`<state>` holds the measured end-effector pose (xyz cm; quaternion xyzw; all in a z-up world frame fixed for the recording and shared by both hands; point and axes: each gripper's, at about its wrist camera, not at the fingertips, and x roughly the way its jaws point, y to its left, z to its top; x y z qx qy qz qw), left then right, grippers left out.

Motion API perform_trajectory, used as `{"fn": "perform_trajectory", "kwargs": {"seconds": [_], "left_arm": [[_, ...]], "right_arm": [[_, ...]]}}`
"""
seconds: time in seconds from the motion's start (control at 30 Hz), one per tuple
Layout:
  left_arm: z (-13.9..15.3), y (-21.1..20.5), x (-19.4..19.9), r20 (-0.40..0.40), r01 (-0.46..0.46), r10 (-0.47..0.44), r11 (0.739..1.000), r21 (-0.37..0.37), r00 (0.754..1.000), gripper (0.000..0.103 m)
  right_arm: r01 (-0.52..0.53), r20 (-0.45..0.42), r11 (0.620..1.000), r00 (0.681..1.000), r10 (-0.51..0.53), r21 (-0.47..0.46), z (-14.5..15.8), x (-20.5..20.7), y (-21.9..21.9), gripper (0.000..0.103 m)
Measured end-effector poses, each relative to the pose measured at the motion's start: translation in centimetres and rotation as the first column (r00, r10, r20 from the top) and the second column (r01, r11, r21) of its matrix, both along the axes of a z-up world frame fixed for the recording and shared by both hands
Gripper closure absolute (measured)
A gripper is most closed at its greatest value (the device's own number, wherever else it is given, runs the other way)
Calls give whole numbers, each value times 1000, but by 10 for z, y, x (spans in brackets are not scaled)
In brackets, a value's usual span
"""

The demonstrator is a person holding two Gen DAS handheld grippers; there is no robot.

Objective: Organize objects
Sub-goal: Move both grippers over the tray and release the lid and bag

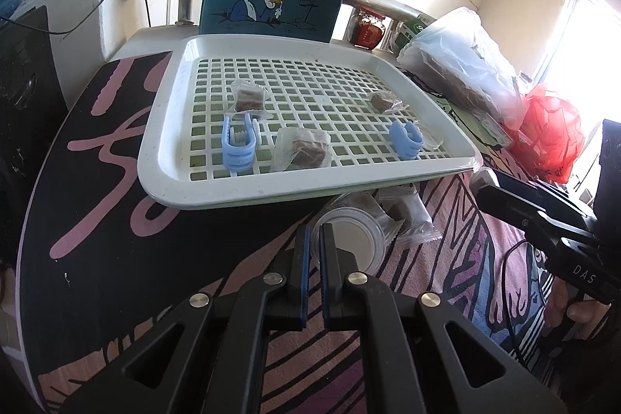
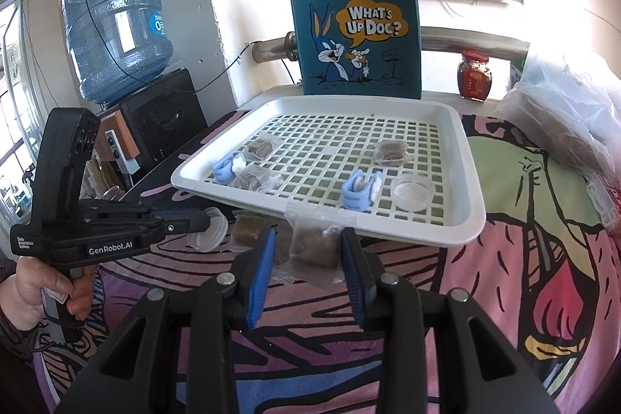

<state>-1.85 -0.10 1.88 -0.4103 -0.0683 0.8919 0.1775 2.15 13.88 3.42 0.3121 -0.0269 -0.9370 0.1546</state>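
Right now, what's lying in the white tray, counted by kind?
wrapped brown packets: 3
blue clips: 2
clear dish: 1
Total: 6

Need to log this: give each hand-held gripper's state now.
Left hand-held gripper: nearly closed, holding nothing visible.
Right hand-held gripper: open around a wrapped snack.

Tray (image 2: 458, 227) on table (image 2: 524, 258), tote bag (image 2: 353, 26) behind it, packets (image 2: 314, 247) before tray, clips (image 2: 359, 191) in tray.
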Motion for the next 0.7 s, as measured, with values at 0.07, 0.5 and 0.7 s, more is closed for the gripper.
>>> {"fn": "perform_trajectory", "kwargs": {"seconds": [0.07,0.5,0.7], "left_arm": [[8,-6,1,-4,-7,7,1000,25,1000,99],[47,-31,-104,-37,-109,107,992,-65,994,99],[30,-23,-152,-20,-137,136,986,-97,991,99]], "right_arm": [[3,-9,1000,1000,-2,7,9,0,6,69],[42,27,998,999,-43,36,53,-98,38,69],[75,157,995,984,-84,62,15,-165,31,69]]}}
